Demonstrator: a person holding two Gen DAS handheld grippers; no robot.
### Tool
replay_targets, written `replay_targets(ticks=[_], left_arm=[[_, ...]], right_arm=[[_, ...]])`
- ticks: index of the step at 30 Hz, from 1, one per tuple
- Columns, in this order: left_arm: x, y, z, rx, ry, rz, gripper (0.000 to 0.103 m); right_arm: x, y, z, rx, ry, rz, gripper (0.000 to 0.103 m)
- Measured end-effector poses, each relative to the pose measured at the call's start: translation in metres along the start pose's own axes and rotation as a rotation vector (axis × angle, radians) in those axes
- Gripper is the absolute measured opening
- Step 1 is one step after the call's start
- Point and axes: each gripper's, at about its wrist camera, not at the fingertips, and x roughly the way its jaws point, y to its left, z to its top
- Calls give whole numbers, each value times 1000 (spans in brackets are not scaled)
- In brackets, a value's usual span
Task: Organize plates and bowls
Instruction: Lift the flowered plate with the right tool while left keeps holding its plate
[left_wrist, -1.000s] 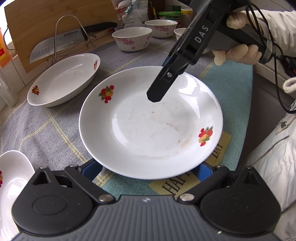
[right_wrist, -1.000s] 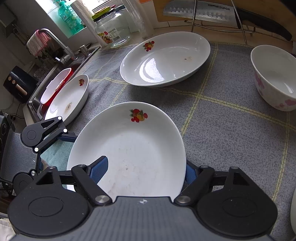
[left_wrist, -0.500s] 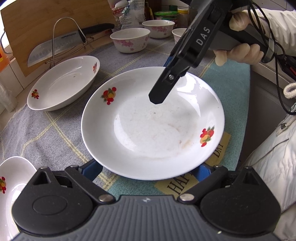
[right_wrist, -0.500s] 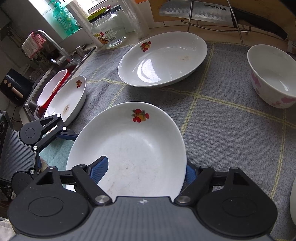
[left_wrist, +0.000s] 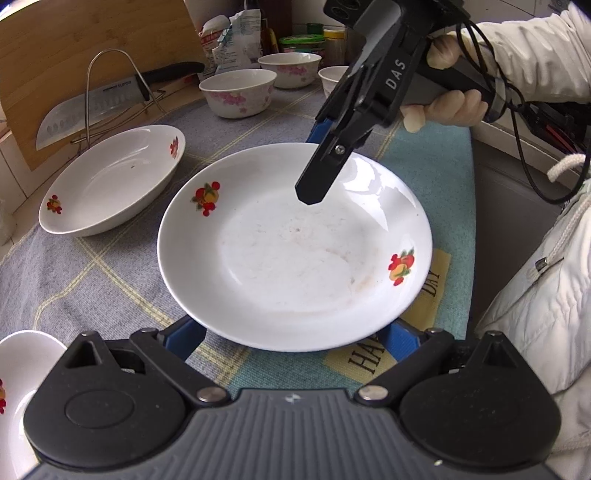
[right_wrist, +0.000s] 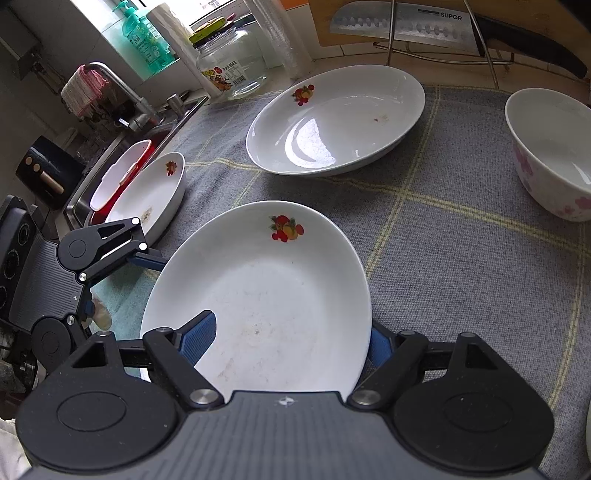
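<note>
A round white plate with red fruit prints (left_wrist: 295, 251) lies on the checked cloth; it also shows in the right wrist view (right_wrist: 266, 295). My right gripper (right_wrist: 284, 339) is shut on the plate's rim, one blue pad (right_wrist: 197, 336) on top, the other under. Seen from the left wrist view, the right gripper (left_wrist: 317, 162) grips the plate's far edge. My left gripper (left_wrist: 291, 338) is open, its blue fingers (left_wrist: 184, 338) spread under the plate's near edge. A second fruit-print plate (left_wrist: 114, 181) lies at the back left, also in the right wrist view (right_wrist: 336, 122).
Pink-flowered bowls (left_wrist: 240, 92) stand at the back, one in the right wrist view (right_wrist: 550, 155). A knife on a wire rack (left_wrist: 99, 107) leans on a cutting board. Another plate (right_wrist: 151, 195) sits by the sink (right_wrist: 122, 170). A glass jar (right_wrist: 231, 62) stands behind.
The plate and both grippers have shifted slightly together; the view has drawn a little away from the back-left plate. Both grips look unchanged.
</note>
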Motion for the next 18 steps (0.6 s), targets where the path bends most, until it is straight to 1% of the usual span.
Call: replay_targets(ticks=[6,14,18], left_arm=[[6,6,0,19,-9,-41,99],[7,10,-1,33,-29,-54,99],[5,12,-1,32,-30,-58,99]], right_arm=[[0,-1,2,27,12,1,87],[1,2,3,63,5,-30,87],[-1,3,3,72,-5,-30,87]])
